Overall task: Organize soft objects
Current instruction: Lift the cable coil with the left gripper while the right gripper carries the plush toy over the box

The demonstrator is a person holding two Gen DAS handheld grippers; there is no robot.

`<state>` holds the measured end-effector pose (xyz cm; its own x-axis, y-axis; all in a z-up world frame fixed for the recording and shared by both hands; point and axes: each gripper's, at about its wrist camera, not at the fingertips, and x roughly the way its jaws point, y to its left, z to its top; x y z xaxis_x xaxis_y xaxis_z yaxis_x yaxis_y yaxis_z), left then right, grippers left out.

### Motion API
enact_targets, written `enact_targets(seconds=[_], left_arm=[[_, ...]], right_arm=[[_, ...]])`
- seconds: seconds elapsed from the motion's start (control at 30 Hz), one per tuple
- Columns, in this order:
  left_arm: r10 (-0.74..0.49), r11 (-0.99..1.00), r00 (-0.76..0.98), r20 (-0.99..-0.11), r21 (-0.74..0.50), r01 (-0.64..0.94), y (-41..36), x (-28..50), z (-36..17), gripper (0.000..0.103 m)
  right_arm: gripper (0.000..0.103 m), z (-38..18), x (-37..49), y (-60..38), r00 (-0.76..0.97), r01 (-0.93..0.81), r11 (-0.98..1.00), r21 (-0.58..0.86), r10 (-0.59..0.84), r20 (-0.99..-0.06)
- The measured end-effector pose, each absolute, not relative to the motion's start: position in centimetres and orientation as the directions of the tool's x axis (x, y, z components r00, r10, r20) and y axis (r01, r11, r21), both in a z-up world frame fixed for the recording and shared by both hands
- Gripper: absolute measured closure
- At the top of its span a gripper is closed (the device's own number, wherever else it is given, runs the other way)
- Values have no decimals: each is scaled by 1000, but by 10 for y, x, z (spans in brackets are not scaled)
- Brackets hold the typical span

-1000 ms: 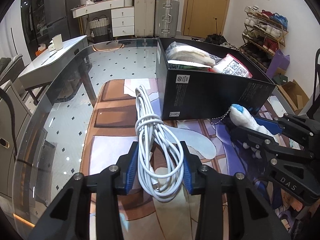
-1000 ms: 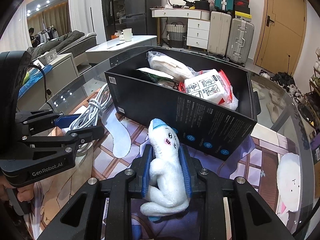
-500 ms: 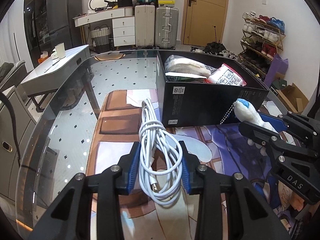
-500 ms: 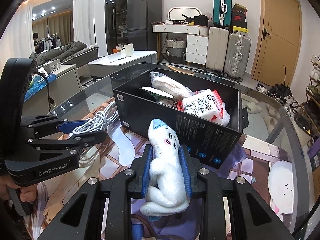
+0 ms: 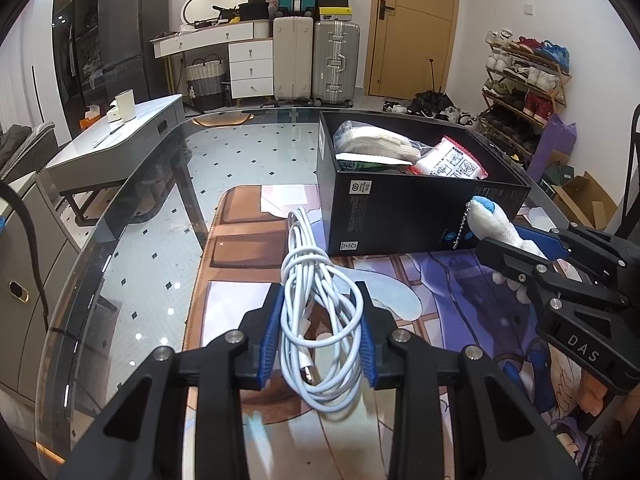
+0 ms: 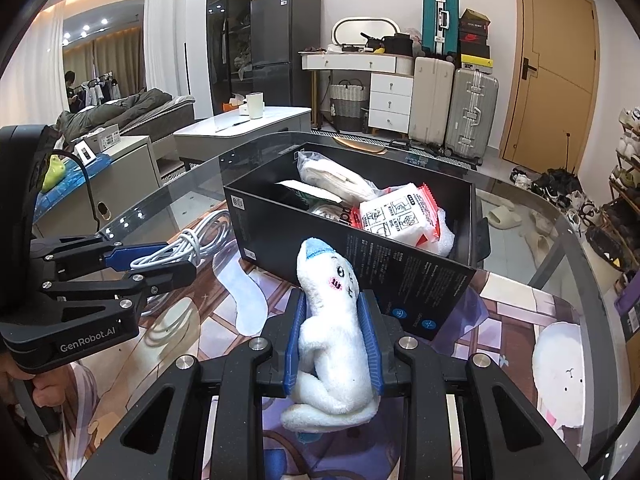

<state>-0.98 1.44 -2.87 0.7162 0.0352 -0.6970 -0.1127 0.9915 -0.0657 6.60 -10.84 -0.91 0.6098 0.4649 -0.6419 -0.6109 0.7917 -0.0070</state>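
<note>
Left gripper (image 5: 319,330): blue ribbed pads pinch a coiled white rubbery charging cable (image 5: 318,312) above the printed mat. Right gripper (image 6: 333,334): jaws clamped on a fuzzy white plush toy with blue cap (image 6: 334,332), near the matte black cardboard box (image 6: 360,256).

both tools are matte black plastic with angular, triangulated arms. the left gripper (image 5: 319,330) has 2 fingers lined with ribbed blue pads (image 5: 269,328) and round silver screws (image 5: 234,336) at the joints; seen from the right wrist, its side reads "genrobot.ai" in white and a black cable (image 6: 89,192) loops behind that lettering. the right gripper (image 6: 334,344) matches it, its side marked "das" in white. bare fingers (image 6: 46,394) show below the "genrobot.ai" lettering.
</note>
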Motion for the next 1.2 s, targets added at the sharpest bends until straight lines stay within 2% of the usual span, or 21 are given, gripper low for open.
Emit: enact_targets(seconds=[0.63,1.2], left_arm=[[75,989,793,-605,-53,-134,23,-28,21,72],[37,994,844,-536,-64,-84,15,-21,55,72]], right_arm=[[76,30,68,-122,654,-588,809,11,484,-581],[76,60,66,-125,676,-576,817,24,493,-548]])
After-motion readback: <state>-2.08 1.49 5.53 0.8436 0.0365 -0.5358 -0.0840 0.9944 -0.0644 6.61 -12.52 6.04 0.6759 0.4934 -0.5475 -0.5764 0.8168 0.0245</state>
